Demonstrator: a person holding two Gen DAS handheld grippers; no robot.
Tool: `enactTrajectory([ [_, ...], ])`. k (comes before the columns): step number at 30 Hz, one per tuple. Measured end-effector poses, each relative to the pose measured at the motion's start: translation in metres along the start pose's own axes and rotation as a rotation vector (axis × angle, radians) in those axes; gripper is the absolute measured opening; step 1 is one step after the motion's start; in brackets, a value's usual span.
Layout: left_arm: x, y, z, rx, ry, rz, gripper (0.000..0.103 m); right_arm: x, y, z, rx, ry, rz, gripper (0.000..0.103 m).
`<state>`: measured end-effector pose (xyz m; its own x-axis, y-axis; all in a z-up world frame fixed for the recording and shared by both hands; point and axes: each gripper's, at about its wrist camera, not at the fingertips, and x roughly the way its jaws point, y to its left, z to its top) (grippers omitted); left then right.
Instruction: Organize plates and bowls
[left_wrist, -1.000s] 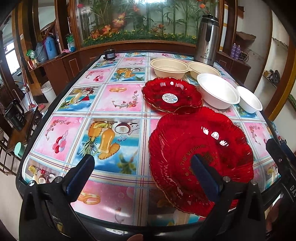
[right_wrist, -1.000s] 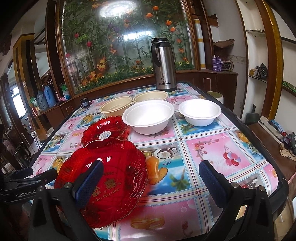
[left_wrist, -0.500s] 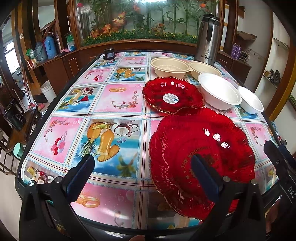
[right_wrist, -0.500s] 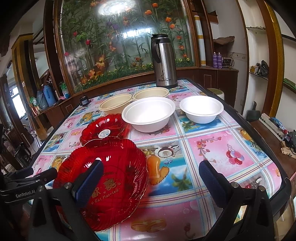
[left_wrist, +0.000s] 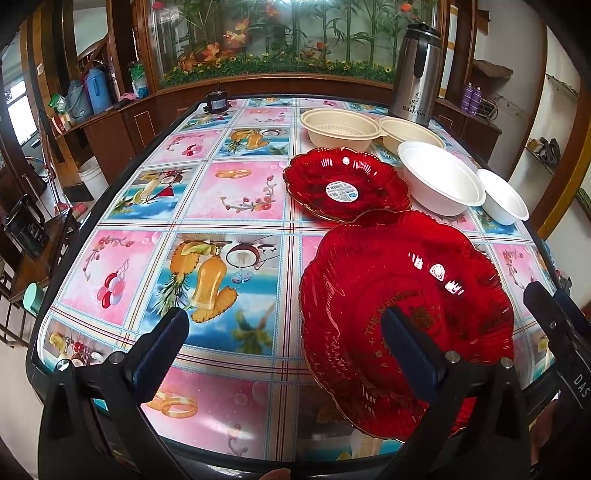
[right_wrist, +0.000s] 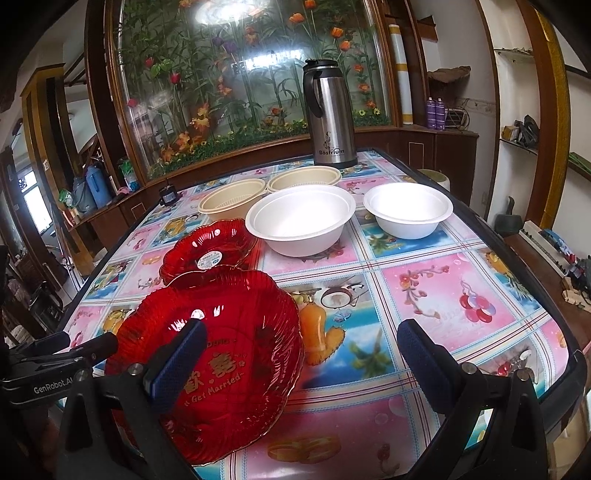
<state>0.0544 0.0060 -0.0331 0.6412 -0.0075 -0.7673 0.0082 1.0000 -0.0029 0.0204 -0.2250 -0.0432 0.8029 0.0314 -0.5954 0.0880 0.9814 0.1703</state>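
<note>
Grippers both hang wide open over the big red plate (left_wrist: 406, 295) at the near table edge, nothing grabbed yet, so next up is probably stacking the smaller red plate (left_wrist: 345, 184) just behind it.

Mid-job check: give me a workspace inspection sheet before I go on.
Surface: table under a fruit-print cloth.
Job's things: large red plate nearest; small red plate behind, rims overlapping in view; two white bowls; two beige bowls.
Clutter: steel flask; small dark object.
Tongs: left tongs and right tongs open, empty.
Cables: nothing seen.
Surroundings: floral glass panel, wooden shelves.
</note>
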Motion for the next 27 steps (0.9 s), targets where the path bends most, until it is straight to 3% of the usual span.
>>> enactTrajectory([
  [21, 0.018, -0.011, -0.001, 0.013, 0.06, -0.031, 0.103, 0.013, 0.003, 0.001, 0.033, 0.06, 0.01, 0.102],
  [27, 0.032, -0.015, -0.005, 0.014, 0.111, -0.048, 0.103, 0.024, -0.002, -0.001, 0.063, 0.104, 0.008, 0.097],
])
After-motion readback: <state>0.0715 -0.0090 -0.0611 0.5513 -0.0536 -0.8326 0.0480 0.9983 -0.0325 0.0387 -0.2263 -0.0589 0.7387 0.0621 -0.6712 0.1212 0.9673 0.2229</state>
